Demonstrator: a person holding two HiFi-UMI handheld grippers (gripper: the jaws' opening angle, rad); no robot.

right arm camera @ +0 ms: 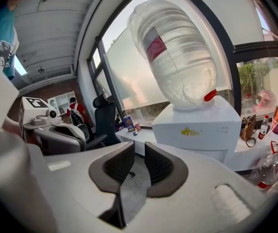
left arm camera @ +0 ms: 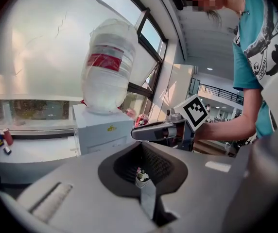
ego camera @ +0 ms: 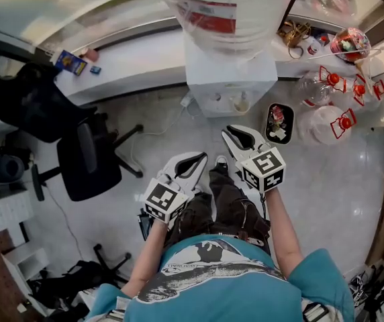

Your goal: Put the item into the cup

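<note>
**A:** The left claw [left arm camera: 141, 146] has its dark pads met at the tips, and nothing is caught between them. Only a sliver of background shows behind.

**B:** And the other one?

**A:** The right claw [right arm camera: 138, 152] stands a narrow slit apart and holds nothing. The floor [ego camera: 152, 129] and a thin cable show through the gap.

**B:** So where are the item and the cup?

**A:** I cannot tell either of them for sure. A small pale thing [ego camera: 242, 103] sits on the front ledge of the water dispenser [ego camera: 231, 79], but it is too small to name. The dispenser stands on the floor against the desk [ego camera: 131, 62], with a big upturned bottle [ego camera: 225, 9] on top. Neither claw touches it.

**B:** How are the arms held?

**A:** Both bare forearms reach forward from a teal shirt. The claws are side by side above the person's legs, and the marker cubes face up. Both point at the dispenser, the right one further forward and the left one nearer the body. An office chair [ego camera: 88, 156] stands on the floor well to the left.
</note>
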